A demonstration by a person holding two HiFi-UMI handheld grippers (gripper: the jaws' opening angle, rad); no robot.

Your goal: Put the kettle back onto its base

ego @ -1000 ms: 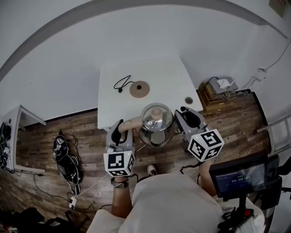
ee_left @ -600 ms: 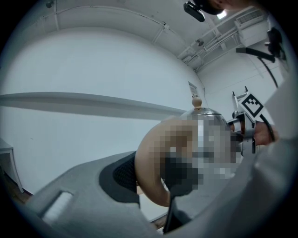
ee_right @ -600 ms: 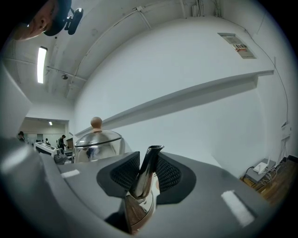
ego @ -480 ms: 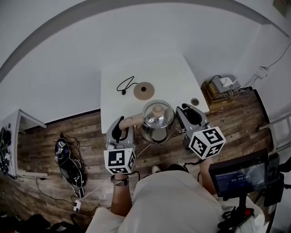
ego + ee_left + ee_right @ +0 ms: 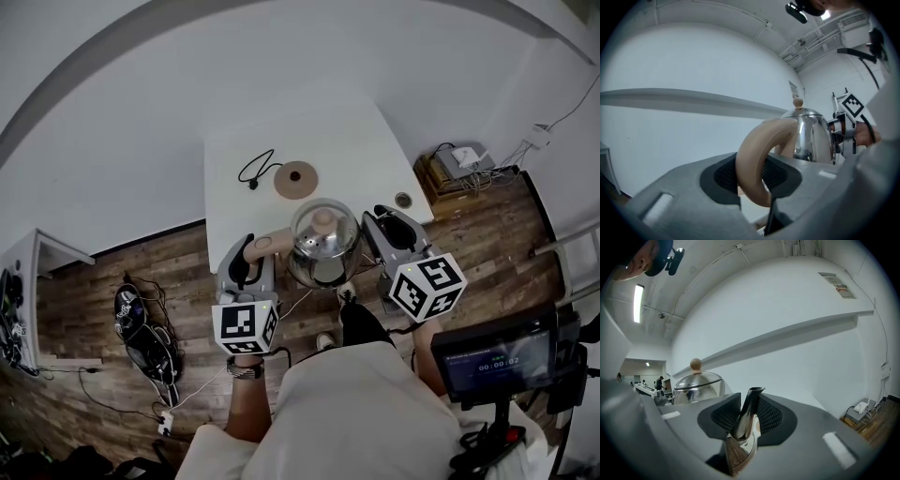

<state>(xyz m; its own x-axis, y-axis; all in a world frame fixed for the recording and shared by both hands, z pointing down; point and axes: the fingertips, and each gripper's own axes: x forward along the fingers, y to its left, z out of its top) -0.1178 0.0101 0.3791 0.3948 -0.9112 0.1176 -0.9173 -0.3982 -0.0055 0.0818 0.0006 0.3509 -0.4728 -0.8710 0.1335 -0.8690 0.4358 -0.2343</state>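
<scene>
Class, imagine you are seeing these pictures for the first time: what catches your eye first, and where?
A shiny steel kettle is held between two grippers at the near edge of the white table: the left gripper clamps its tan handle, the right gripper its spout. Its round base lies empty farther back, black cord beside it.

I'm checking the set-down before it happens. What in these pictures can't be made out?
- Underside of the kettle: head view, hidden by its own body.
- The base: absent from both gripper views; only the head view shows it.
- The small round thing on the table: head view, too small to identify.
</scene>
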